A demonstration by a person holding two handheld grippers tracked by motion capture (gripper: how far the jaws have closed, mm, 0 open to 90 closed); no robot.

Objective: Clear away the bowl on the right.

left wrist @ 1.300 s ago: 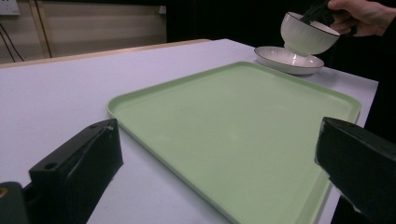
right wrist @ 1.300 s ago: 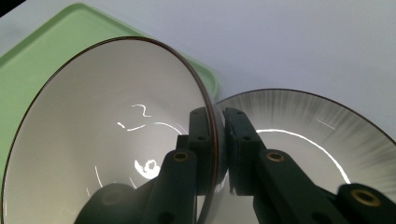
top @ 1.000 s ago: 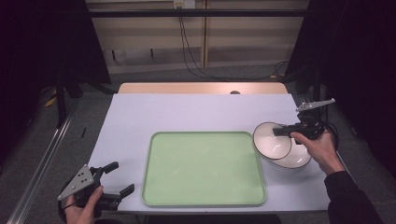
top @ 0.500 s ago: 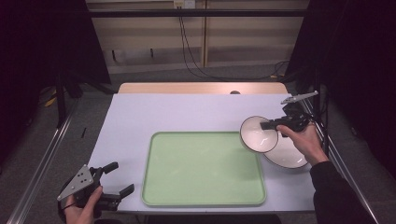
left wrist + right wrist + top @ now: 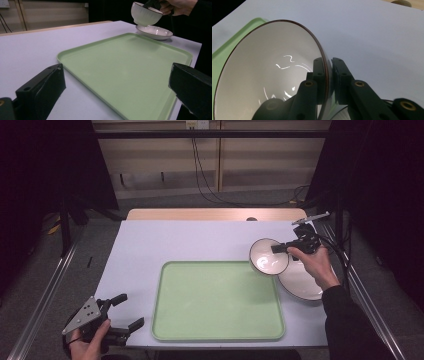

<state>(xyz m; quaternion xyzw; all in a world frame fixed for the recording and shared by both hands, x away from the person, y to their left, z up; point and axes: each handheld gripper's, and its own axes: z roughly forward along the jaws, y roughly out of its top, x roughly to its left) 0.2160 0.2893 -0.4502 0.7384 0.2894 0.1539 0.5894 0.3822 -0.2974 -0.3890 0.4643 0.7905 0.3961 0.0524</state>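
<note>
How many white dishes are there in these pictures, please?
2. A white bowl is held in the air by the right hand-held gripper, past the green tray. A shallow white plate lies on the table beneath it.

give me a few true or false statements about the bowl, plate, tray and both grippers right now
1. The right gripper pinches the rim of the white ribbed bowl. True.
2. The bowl rests on the pale green plastic tray. False: it is held in the air, tilted.
3. The white shallow plate lies on the table, right of the tray. True.
4. The left gripper holds the tray's edge. False: it is open, off the tray.
</note>
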